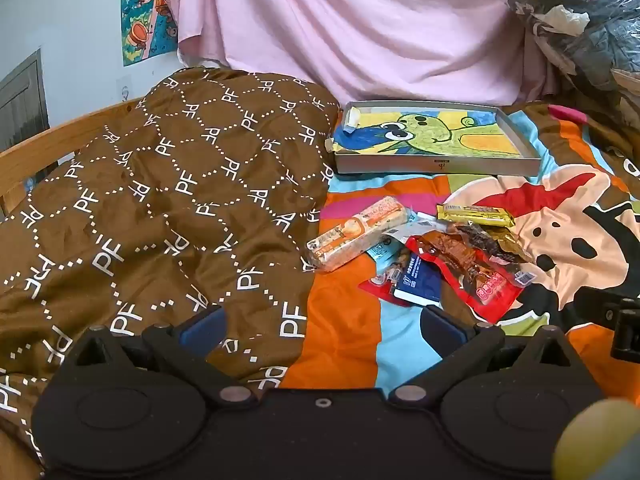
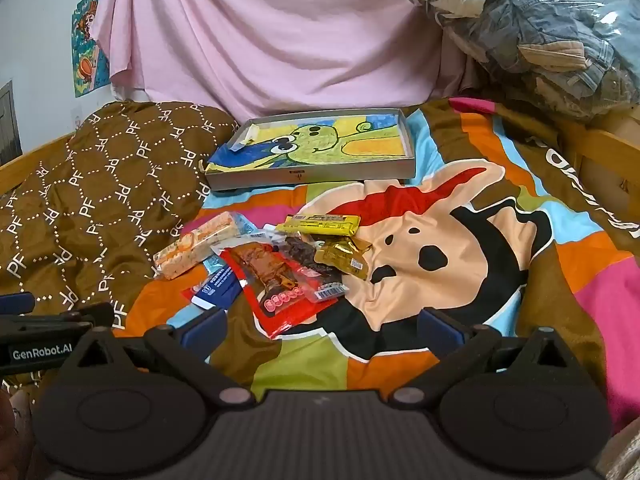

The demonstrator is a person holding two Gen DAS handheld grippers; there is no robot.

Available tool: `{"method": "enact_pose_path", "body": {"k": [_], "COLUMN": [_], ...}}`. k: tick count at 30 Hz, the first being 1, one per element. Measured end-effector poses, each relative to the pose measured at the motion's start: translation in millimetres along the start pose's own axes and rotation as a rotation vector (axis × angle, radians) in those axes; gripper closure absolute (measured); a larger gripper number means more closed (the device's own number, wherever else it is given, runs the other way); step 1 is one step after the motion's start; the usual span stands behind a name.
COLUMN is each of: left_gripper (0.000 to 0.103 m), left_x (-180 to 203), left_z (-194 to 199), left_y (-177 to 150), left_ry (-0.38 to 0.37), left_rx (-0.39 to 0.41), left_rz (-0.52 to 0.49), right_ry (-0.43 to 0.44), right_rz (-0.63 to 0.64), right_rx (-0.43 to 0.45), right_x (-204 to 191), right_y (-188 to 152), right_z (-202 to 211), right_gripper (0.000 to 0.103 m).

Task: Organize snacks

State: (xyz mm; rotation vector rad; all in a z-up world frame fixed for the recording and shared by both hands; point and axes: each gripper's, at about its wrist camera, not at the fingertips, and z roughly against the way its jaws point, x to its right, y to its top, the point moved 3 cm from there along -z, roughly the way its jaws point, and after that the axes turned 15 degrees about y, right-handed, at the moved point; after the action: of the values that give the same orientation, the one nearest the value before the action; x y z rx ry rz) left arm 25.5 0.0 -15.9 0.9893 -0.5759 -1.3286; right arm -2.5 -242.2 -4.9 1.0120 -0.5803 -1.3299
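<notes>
A loose pile of snack packets lies on the colourful bedspread: a long orange-and-white biscuit pack (image 1: 358, 233) (image 2: 196, 249), a yellow bar (image 1: 475, 214) (image 2: 323, 224), a red packet (image 1: 476, 278) (image 2: 286, 296), a blue packet (image 1: 418, 286) (image 2: 216, 286) and a gold packet (image 2: 342, 258). A shallow grey box (image 1: 436, 168) (image 2: 312, 178) with a cartoon drawing inside lies beyond the pile. My left gripper (image 1: 322, 326) is open and empty, just short of the pile. My right gripper (image 2: 322, 326) is open and empty, near the red packet's front edge.
A brown quilt (image 1: 160, 200) (image 2: 100, 184) printed with PF is heaped on the left. A pink sheet (image 1: 340, 28) hangs behind. A plastic bag of clothes (image 2: 540, 32) sits at the back right. A wooden bed rail (image 1: 36, 160) runs on the left.
</notes>
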Motion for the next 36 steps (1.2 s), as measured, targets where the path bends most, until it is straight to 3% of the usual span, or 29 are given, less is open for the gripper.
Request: {"method": "enact_pose_path", "body": {"k": [36], "left_gripper": [0.001], "left_x": [-0.1], "left_z": [0.0], "left_y": [0.0], "left_ry": [0.0], "left_rx": [-0.001], "left_rz": [0.0], "right_ry": [0.006], "right_rz": [-0.006], "right_rx": [-0.01], "right_x": [0.2], "right_y": [-2.5], "right_z": [-4.1], "right_gripper": [0.0]}}
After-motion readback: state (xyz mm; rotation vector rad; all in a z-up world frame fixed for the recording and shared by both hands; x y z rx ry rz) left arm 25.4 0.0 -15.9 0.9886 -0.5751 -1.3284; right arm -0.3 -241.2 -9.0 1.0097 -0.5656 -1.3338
